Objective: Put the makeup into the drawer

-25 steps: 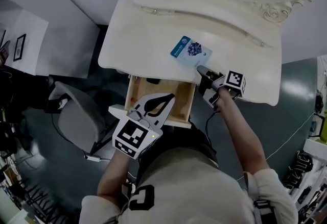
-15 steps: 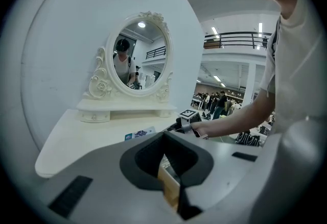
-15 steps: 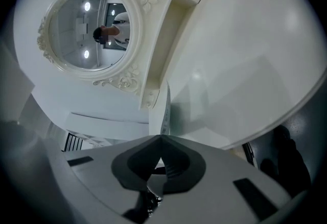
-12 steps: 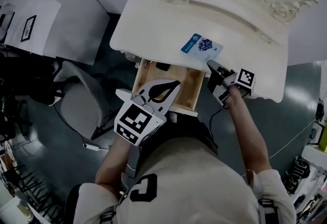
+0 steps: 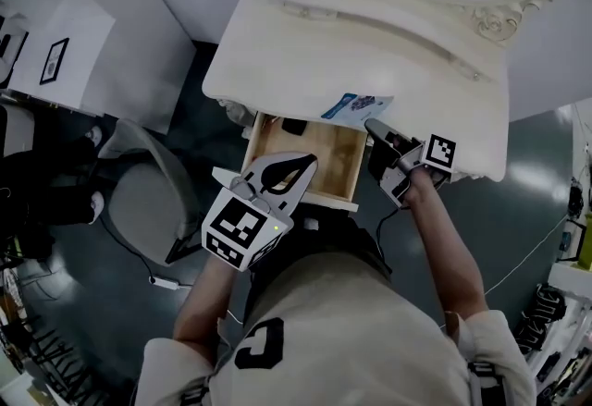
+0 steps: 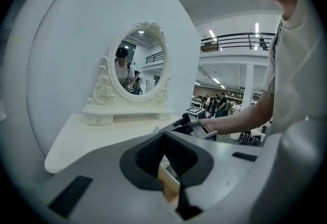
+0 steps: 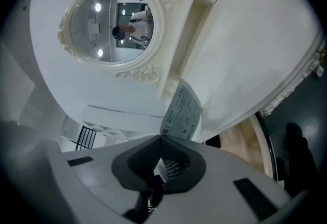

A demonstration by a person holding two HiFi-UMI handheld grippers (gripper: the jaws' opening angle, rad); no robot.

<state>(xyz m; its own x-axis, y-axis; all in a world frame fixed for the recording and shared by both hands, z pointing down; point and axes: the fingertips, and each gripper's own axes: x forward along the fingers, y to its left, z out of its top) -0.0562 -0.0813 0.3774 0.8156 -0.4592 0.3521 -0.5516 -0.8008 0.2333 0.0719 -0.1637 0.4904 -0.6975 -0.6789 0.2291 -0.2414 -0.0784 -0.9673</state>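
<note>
Overhead, at left: hand-held left gripper (image 5: 308, 160), jaws clenched on nothing, above the open pale wooden drawer (image 5: 331, 153). At right: right gripper (image 5: 371, 126) clamped on a flat blue-and-white makeup packet (image 5: 356, 105), at the front edge of the cream vanity table (image 5: 370, 43), by the drawer's rear right corner.
</note>
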